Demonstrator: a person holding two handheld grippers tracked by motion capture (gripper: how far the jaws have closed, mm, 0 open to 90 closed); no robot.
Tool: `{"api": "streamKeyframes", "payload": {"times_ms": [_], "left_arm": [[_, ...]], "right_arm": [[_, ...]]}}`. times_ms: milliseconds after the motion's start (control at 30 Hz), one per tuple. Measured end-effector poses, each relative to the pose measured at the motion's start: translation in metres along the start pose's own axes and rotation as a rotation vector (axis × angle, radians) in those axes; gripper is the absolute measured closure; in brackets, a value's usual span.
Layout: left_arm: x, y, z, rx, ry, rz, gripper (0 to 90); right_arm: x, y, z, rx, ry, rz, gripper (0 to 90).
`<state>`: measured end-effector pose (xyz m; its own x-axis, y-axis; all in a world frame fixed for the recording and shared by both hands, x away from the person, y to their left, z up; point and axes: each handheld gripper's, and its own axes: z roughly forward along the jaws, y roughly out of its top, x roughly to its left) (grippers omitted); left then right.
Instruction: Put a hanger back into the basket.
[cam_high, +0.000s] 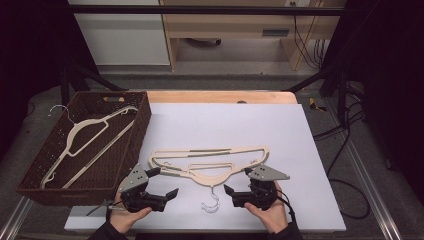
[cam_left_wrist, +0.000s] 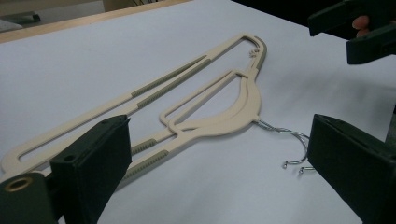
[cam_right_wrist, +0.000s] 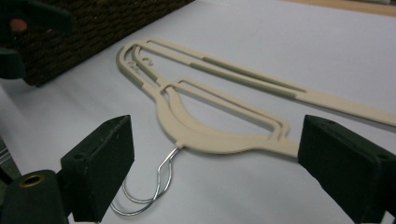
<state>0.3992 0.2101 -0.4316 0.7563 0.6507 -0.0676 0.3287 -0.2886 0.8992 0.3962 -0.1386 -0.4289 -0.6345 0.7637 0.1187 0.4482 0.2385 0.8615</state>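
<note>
Two cream plastic hangers (cam_high: 210, 162) lie stacked on the white board (cam_high: 300, 150), their wire hooks (cam_high: 212, 200) pointing toward the near edge. A third cream hanger (cam_high: 85, 137) lies inside the brown woven basket (cam_high: 142, 125) at the left. My left gripper (cam_high: 164, 182) is open just left of the hooks, at the stack's left arm. My right gripper (cam_high: 239, 181) is open just right of them. In the left gripper view the hangers (cam_left_wrist: 210, 112) lie ahead of the open gripper (cam_left_wrist: 219, 172). In the right gripper view the hangers (cam_right_wrist: 210, 126) and hooks (cam_right_wrist: 159, 186) sit between the spread jaws of the gripper (cam_right_wrist: 219, 168).
The basket (cam_right_wrist: 93, 28) stands at the board's left edge, close to the left hand. A wooden table edge (cam_high: 220, 96) runs behind the board. Cables (cam_high: 345, 140) hang off the right side. The far half of the board is bare.
</note>
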Motion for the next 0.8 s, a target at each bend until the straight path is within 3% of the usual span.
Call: {"api": "streamKeyframes", "payload": {"times_ms": [300,467,600,633,800], "left_arm": [[0.001,-0.003,0.004,0.016,-0.007,0.004,6.4],[0.001,-0.003,0.003,0.010,-0.008,0.006,6.6],[0.001,-0.004,0.004,0.018,-0.009,0.004,6.6],[0.001,-0.004,0.004,0.022,-0.009,0.005,6.6],[0.001,-0.004,0.005,0.023,-0.009,0.006,6.6]], "right_arm": [[0.020,-0.011,0.029,0.102,0.041,-0.033,27.4],[0.028,-0.020,0.048,0.174,0.030,-0.036,43.6],[0.030,-0.024,0.053,0.203,0.030,-0.024,48.4],[0.031,-0.026,0.058,0.222,0.017,-0.057,52.0],[0.034,-0.030,0.063,0.240,0.010,-0.056,58.8]]}}
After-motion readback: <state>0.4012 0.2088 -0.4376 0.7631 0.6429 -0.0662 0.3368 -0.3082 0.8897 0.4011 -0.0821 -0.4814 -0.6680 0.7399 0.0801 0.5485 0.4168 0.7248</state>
